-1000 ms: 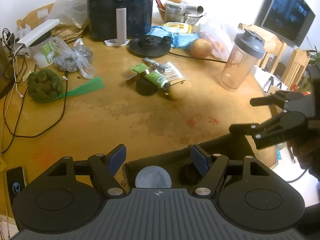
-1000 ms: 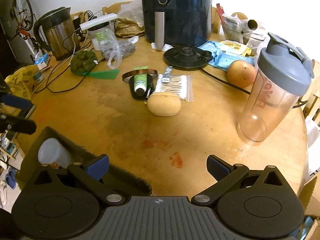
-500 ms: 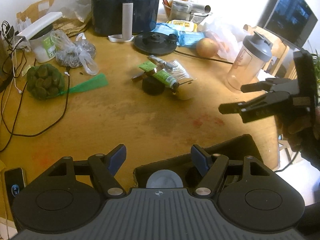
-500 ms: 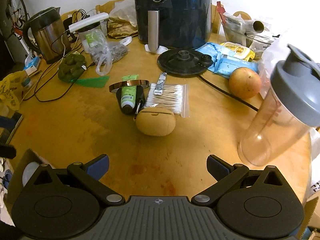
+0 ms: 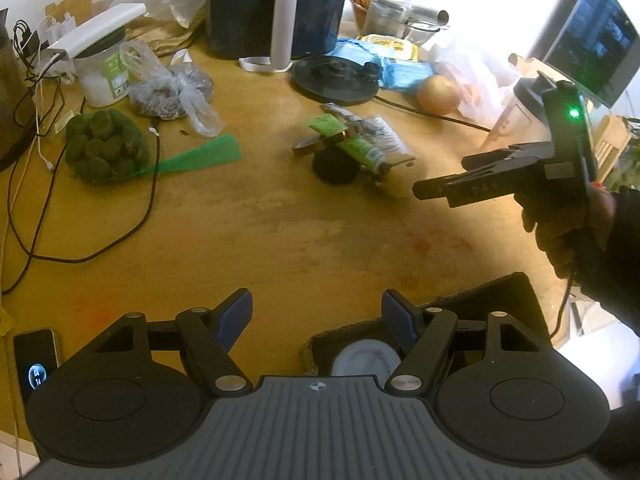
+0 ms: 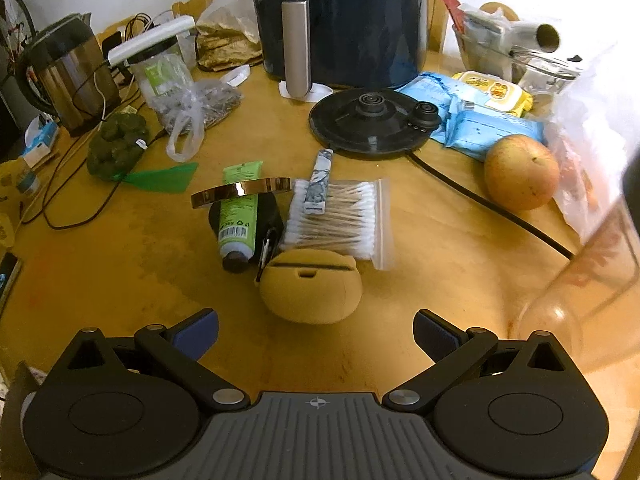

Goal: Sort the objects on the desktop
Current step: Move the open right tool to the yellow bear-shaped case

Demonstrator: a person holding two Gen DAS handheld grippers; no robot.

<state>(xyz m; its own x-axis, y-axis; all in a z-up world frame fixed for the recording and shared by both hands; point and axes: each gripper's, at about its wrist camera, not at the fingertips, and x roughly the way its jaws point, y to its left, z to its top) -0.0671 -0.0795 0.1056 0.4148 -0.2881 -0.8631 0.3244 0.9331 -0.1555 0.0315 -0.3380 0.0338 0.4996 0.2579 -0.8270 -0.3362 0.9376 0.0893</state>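
Observation:
A yellow rounded case (image 6: 311, 290) lies on the wooden table just ahead of my open, empty right gripper (image 6: 316, 334). Behind it lie a green tube (image 6: 239, 208), a metal ring (image 6: 240, 191) on a black object, and a bag of cotton swabs (image 6: 340, 218). In the left wrist view the right gripper (image 5: 444, 178) hovers beside the yellow case (image 5: 394, 184). My left gripper (image 5: 316, 314) is open and empty over the table's near edge, above a dark box (image 5: 500, 300) holding a white lid (image 5: 366, 362).
A dark air fryer (image 6: 340, 20), kettle base (image 6: 372, 122), apple (image 6: 520, 172), blue packets (image 6: 480, 124) and clear shaker bottle (image 6: 592, 260) stand behind and right. A kettle (image 6: 64, 76), netted green balls (image 5: 102, 146), cables (image 5: 80, 240) and a phone (image 5: 34, 364) are left.
My right gripper has moved forward and left toward the yellow case, which now sits close in front of its fingers. The left gripper shifted slightly left; the box moved right in its view.

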